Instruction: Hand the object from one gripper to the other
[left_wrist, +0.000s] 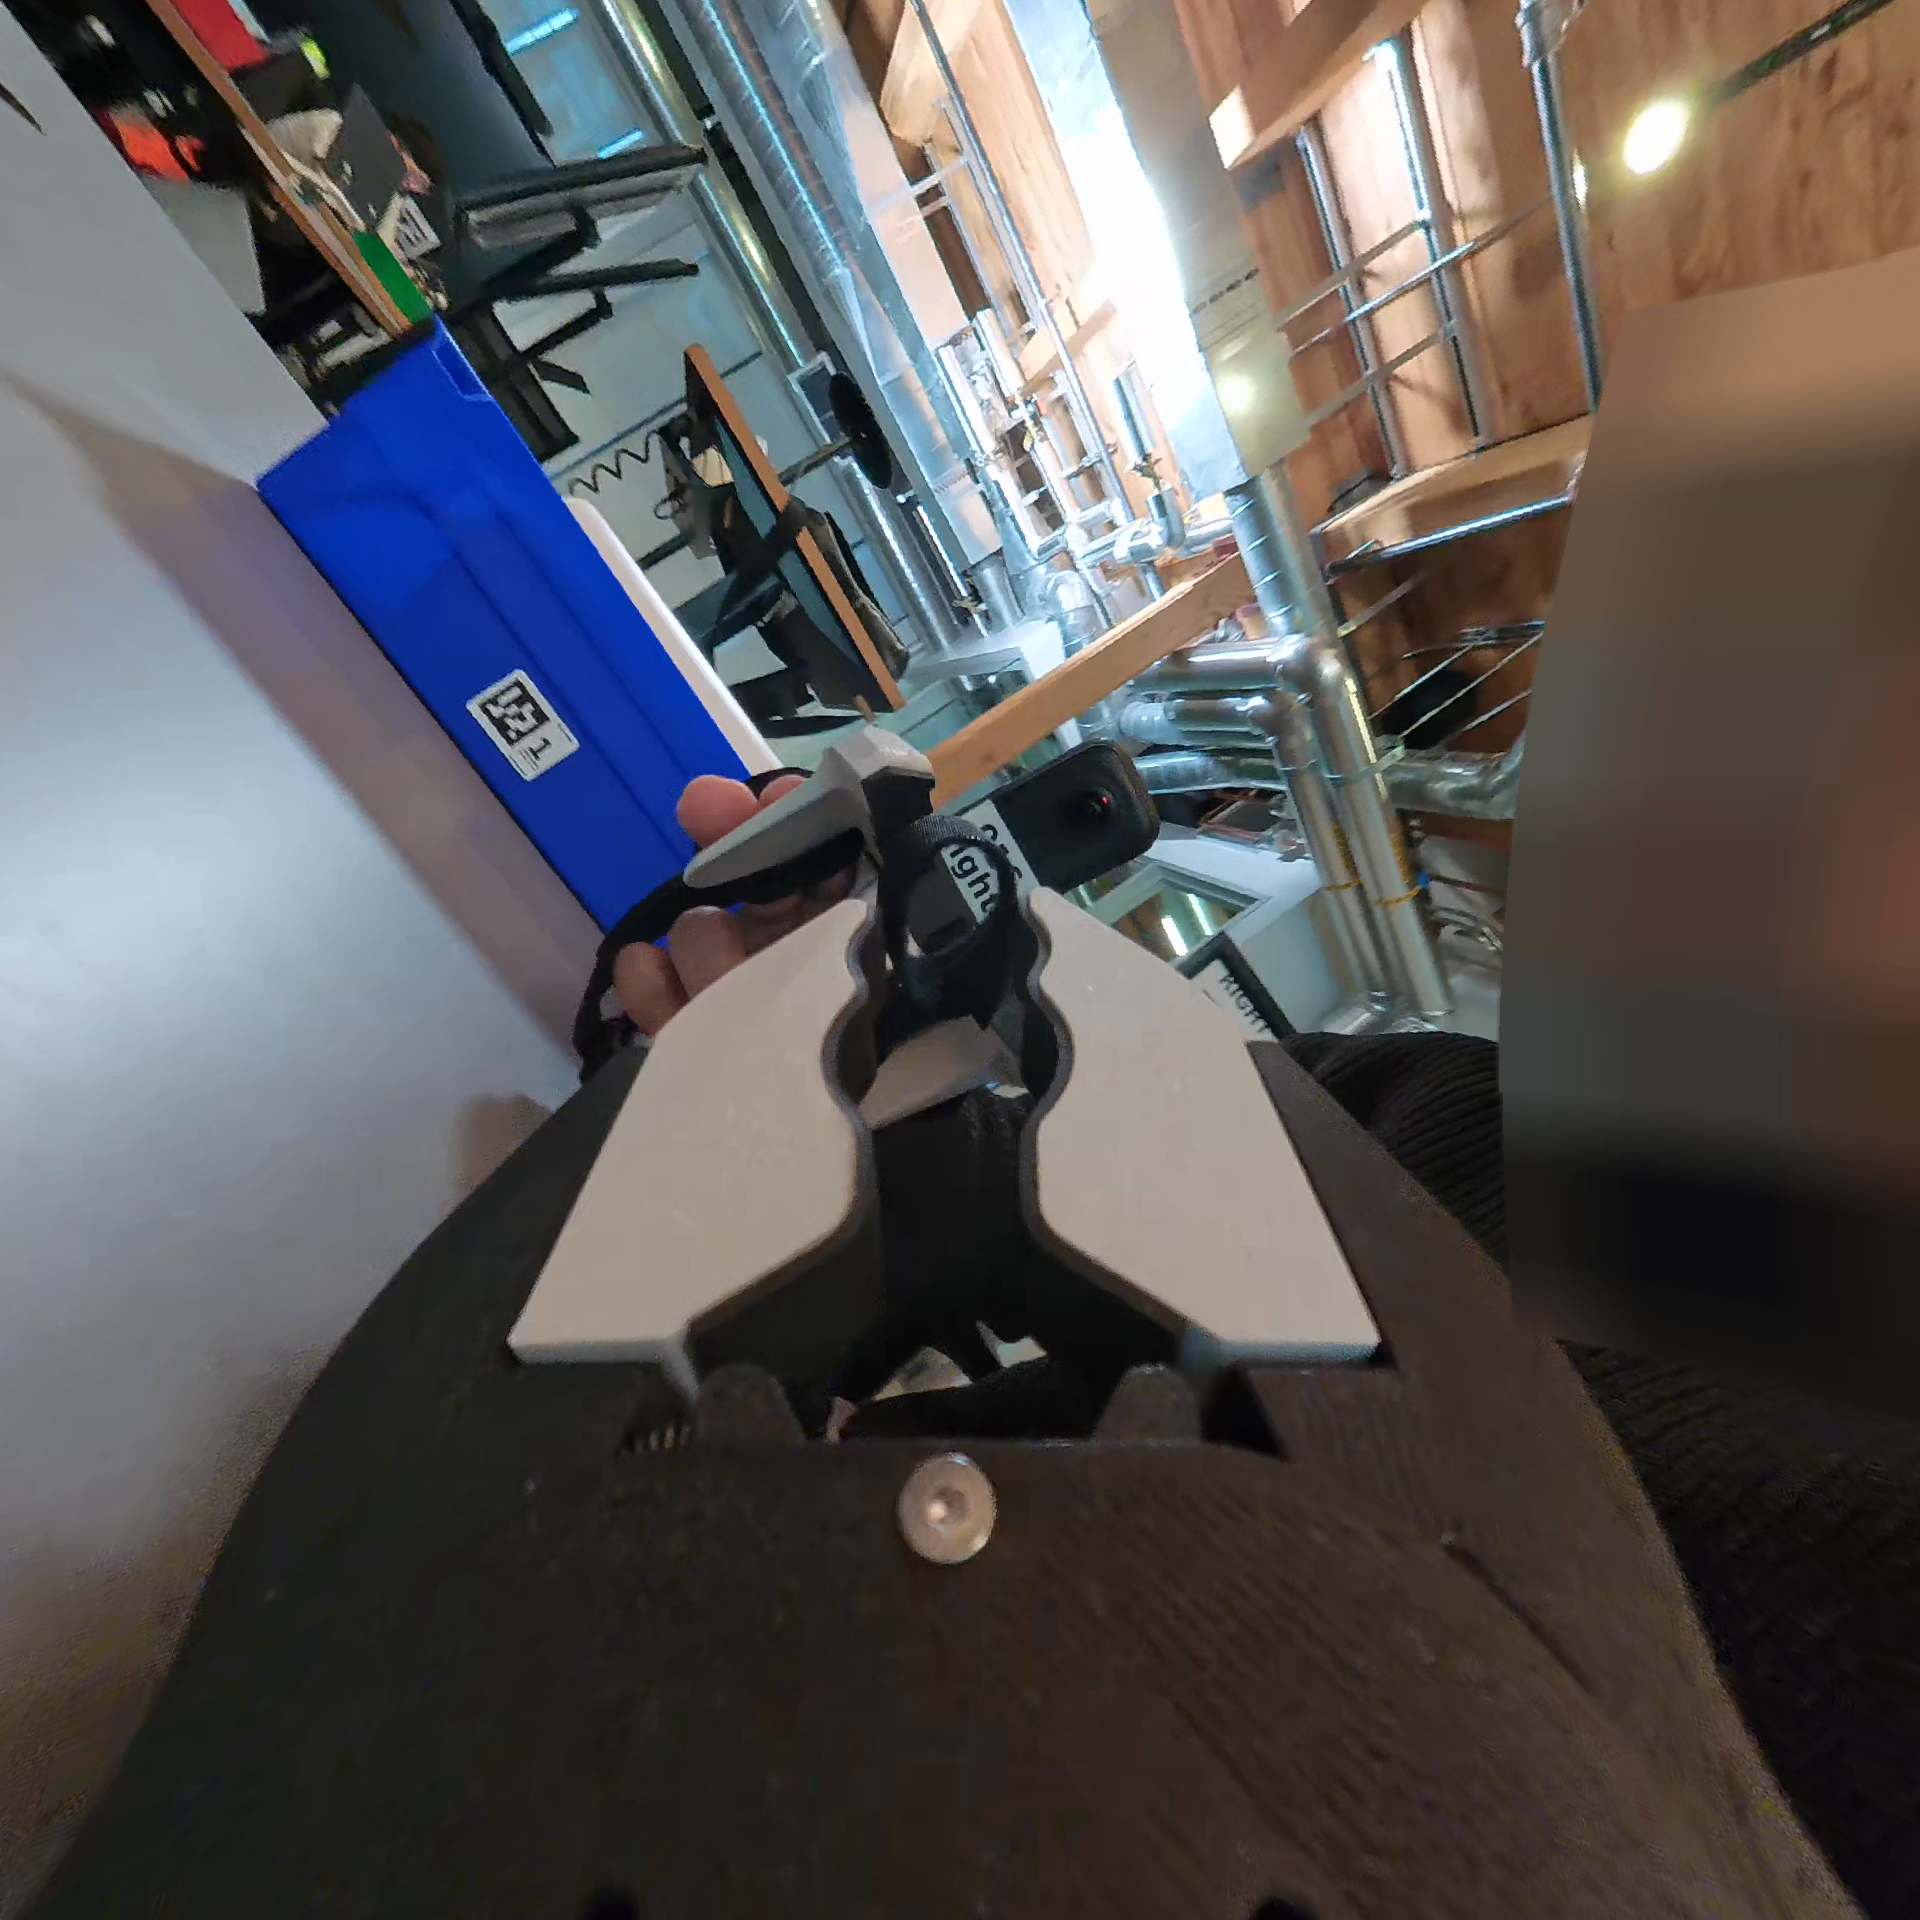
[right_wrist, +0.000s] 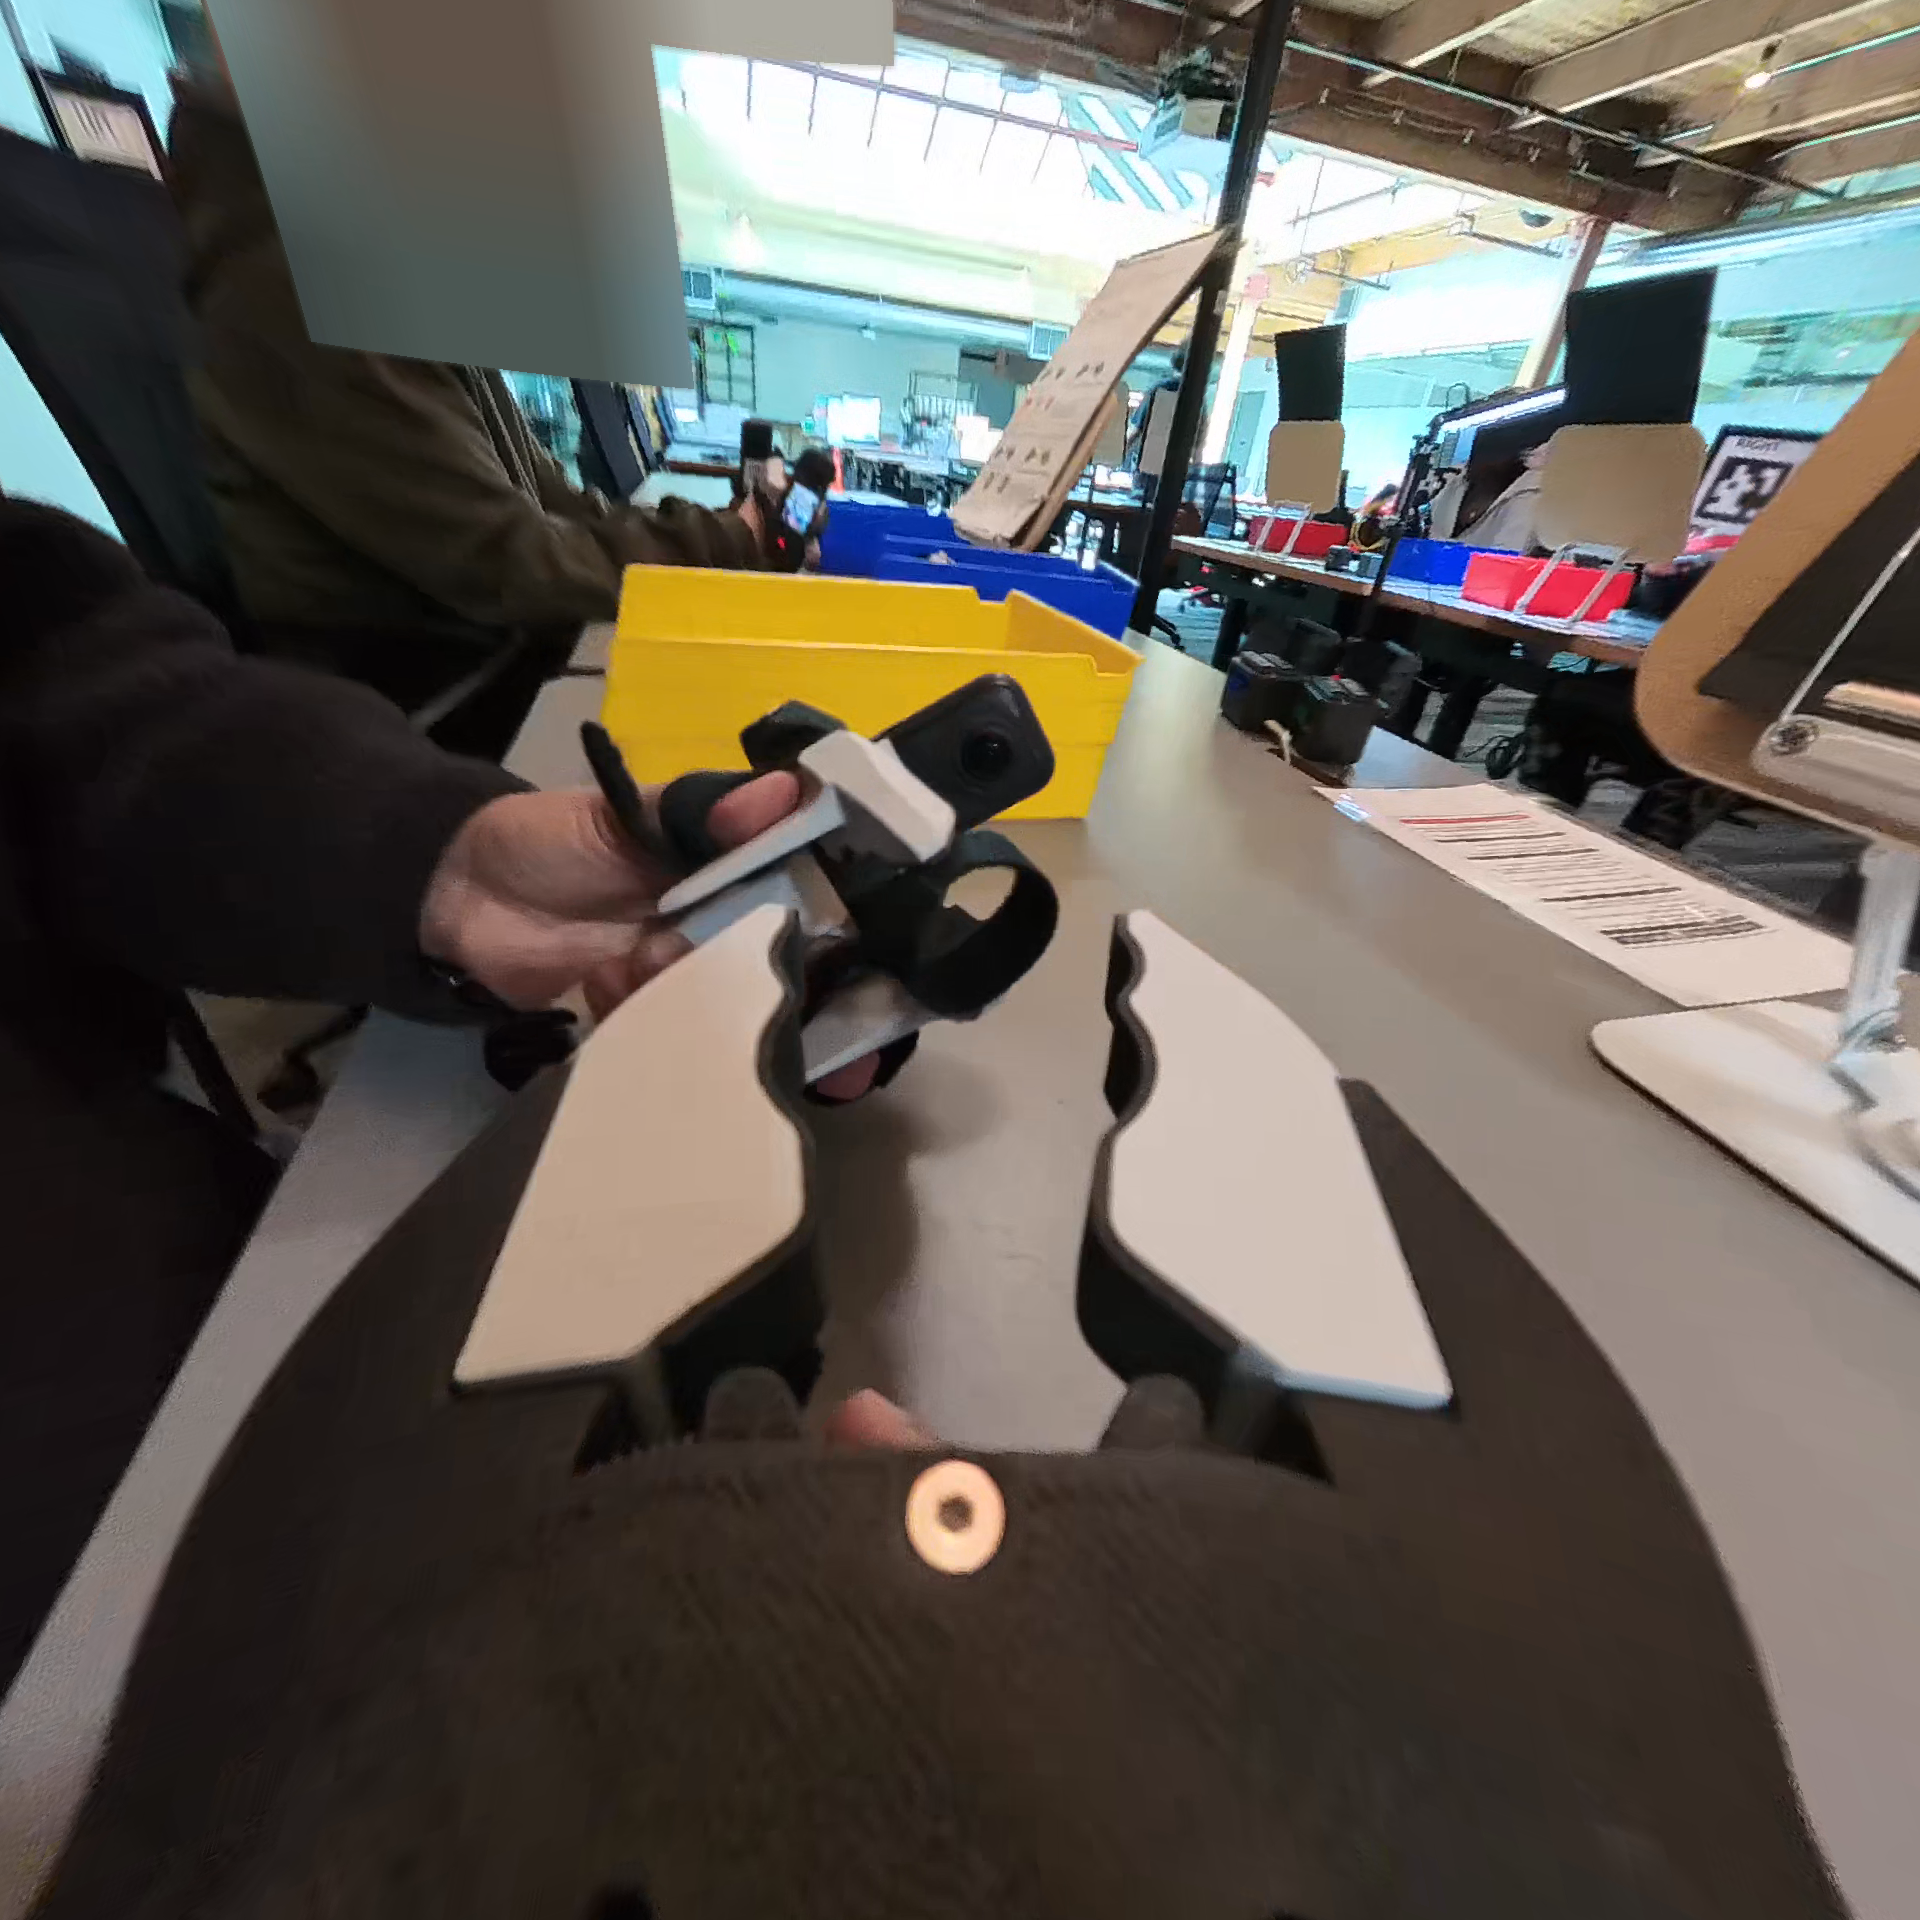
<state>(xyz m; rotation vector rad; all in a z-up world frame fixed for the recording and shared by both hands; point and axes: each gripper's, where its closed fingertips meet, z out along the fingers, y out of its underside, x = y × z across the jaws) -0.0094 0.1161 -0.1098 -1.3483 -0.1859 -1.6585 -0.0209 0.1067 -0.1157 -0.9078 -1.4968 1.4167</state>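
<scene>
A black strap loop (left_wrist: 951, 904) sits between the nearly closed grey fingers of my left gripper (left_wrist: 951, 914), which is shut on it. In the right wrist view the loop (right_wrist: 977, 925) hangs in the air above the grey table (right_wrist: 1299, 883), held by the left gripper (right_wrist: 883, 914) in a person's hand (right_wrist: 540, 894). My right gripper (right_wrist: 951, 925) is open, with its fingertips on either side of the loop and apart from it. One of the right gripper's grey fingers (left_wrist: 779, 831) shows beyond the left fingertips.
A yellow bin (right_wrist: 831, 665) stands on the table behind the grippers, with blue bins (right_wrist: 966, 561) farther back. A printed sheet (right_wrist: 1558, 883) and a white stand base (right_wrist: 1714, 1070) lie to the right. A blue bin (left_wrist: 468, 623) is at the left.
</scene>
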